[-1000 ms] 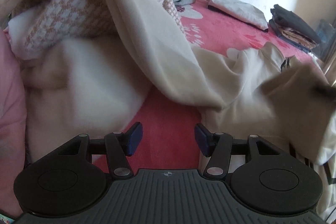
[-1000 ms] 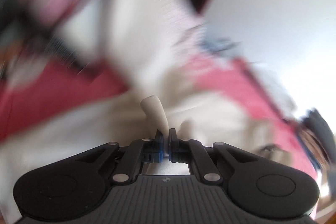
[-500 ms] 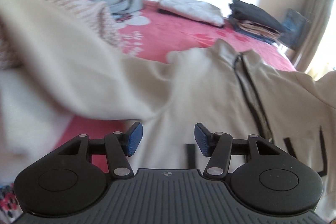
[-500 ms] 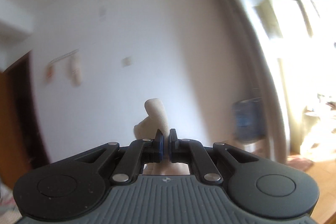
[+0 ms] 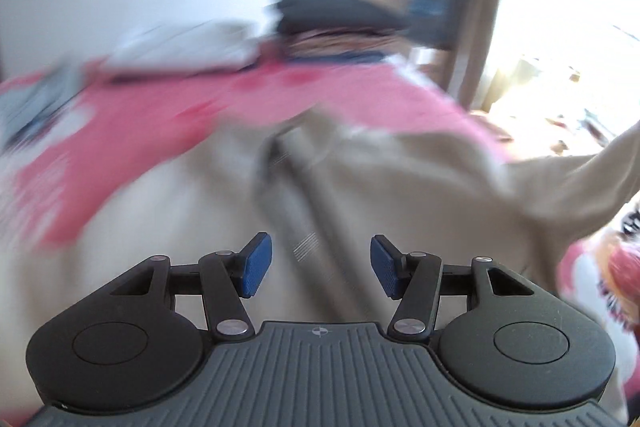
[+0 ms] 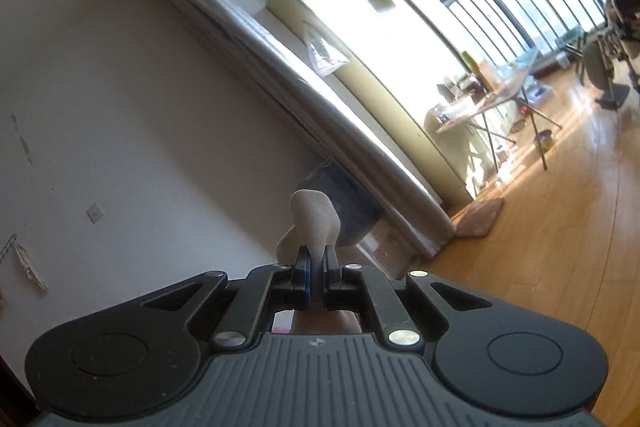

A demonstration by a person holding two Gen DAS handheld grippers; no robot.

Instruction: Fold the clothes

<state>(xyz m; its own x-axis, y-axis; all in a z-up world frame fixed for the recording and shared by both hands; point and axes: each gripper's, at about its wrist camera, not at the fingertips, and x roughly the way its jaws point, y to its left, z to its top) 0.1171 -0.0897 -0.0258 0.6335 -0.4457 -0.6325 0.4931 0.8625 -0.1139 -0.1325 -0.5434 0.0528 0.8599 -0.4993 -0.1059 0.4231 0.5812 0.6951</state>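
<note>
Your right gripper is pinching a fold of the beige jacket while your left gripper is hovering released above it.

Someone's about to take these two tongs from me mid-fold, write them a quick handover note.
Left tongs: open, empty, hovering over the beige zip jacket spread on the pink bedspread.
Right tongs: shut on a beige fabric end, raised and pointing toward the window, likely the jacket's sleeve.
Done: folded piles sit at the bed's far edge.
Left: no fold is visible on the jacket yet; the left view is blurred.
</note>
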